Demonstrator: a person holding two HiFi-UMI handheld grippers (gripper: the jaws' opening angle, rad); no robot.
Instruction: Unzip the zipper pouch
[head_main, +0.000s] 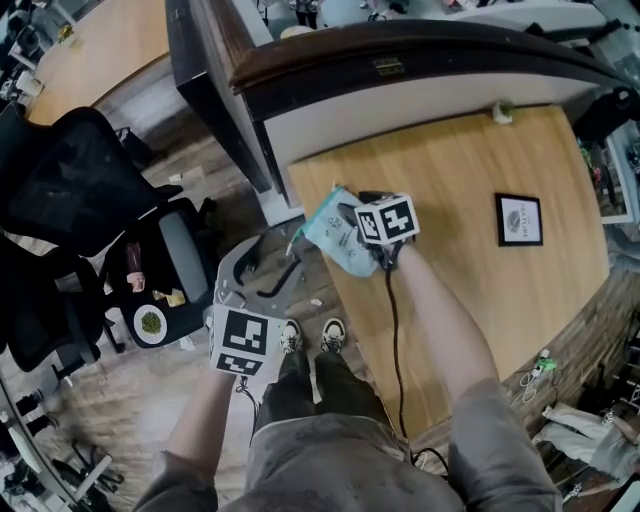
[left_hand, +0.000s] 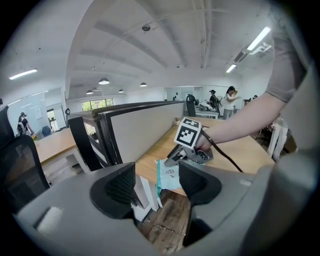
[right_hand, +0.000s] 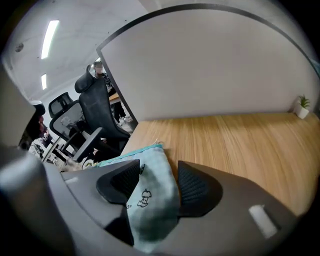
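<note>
Open-plan office; wooden desks (head_main: 450, 180), divider panels (right_hand: 210, 65), swivel chairs (head_main: 60, 190), ceiling strip lights (left_hand: 258, 39)
</note>
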